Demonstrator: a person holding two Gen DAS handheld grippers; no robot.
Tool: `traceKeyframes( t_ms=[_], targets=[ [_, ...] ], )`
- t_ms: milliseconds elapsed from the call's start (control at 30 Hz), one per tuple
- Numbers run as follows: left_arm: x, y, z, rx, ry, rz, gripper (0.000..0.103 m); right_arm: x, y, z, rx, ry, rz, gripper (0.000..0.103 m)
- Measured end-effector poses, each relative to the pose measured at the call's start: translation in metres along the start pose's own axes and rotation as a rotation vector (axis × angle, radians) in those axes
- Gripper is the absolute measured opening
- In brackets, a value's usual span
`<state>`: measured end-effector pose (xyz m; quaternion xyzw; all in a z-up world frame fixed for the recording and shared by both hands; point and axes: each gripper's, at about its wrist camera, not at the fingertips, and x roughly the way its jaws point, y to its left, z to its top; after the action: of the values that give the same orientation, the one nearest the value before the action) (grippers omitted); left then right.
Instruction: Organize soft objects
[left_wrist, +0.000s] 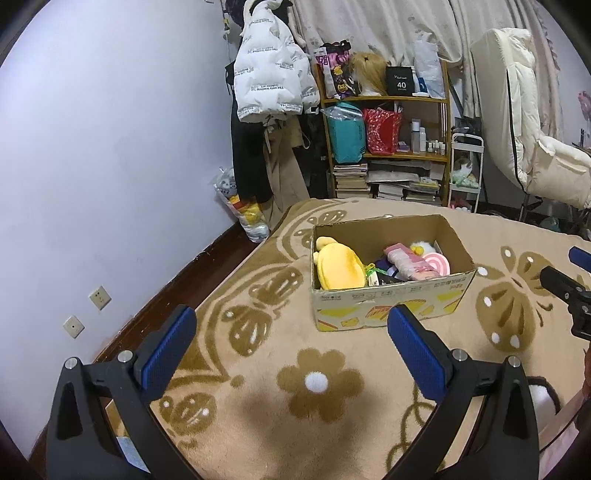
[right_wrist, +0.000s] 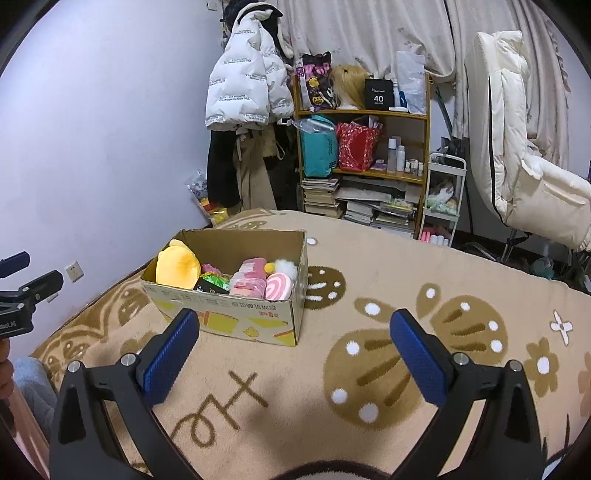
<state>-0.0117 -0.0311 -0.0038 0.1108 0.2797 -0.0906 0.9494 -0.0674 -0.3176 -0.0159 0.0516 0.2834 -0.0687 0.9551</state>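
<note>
both tools agape, empty; cardboard box holds plush toys.

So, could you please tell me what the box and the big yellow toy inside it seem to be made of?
The box looks like corrugated cardboard: matte brown inner walls, printed outer face, creased rim. The yellow toy seems to be soft plush fabric, judging by its rounded, padded shape and matte surface; its filling cannot be seen.

Even, fairly dim indoor light with a cool cast fills both views, with no glare. Soft, blurred shadows lie on the blanket beneath the gripper fingers. The fisheye lens bends the wall and blackens the corners, but focus stays reasonably sharp throughout.
</note>
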Motion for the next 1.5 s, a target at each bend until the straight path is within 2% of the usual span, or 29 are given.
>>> traceKeyframes(
  t_ms=[1500],
  targets=[
    [0.008, -0.0083, -0.0016, 0.036, 0.027, -0.004, 0.102, 0.0012, -0.0086, -0.0032, 0.016, 0.012, -0.005, 0.103]
  ],
)
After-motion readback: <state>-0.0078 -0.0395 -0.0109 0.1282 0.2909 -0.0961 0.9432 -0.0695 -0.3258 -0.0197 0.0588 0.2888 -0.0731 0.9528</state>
